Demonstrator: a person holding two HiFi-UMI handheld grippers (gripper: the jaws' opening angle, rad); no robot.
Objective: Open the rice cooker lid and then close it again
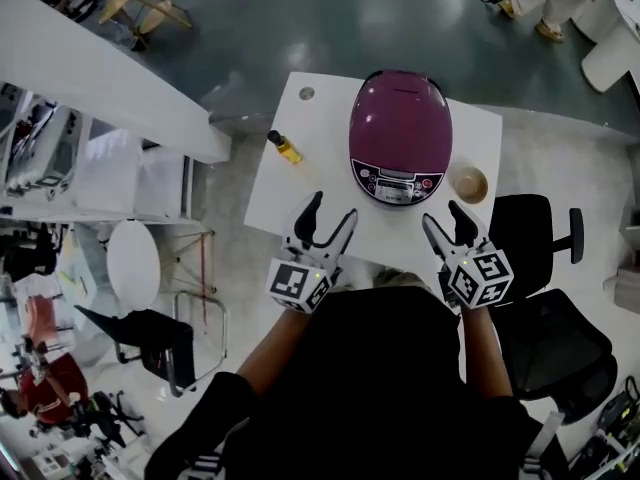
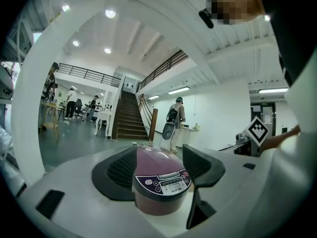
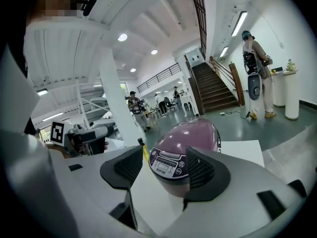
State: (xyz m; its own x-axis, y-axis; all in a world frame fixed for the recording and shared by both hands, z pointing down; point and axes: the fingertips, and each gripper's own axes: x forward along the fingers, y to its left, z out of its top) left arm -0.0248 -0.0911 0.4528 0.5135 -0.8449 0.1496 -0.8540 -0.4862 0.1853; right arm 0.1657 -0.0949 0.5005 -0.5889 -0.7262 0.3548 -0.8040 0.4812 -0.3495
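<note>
Not started: rice cooker (image 1: 400, 133) on table (image 1: 290, 183), lid down (untouched, by the look of it). The left tool (image 1: 332, 208) and right tool (image 1: 442, 214) are wide apart, empty, near its front. Opening and closing remain.

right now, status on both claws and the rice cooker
Left claw open, empty. Right claw open, empty. Rice cooker untouched, lid shut. Bottle left, bowl right of it, neither blocking.

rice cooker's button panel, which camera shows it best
The left gripper view: the button panel faces the camera squarely and large. The right gripper view shows it angled, one edge behind a jaw. The head view shows it small, from above.
</note>
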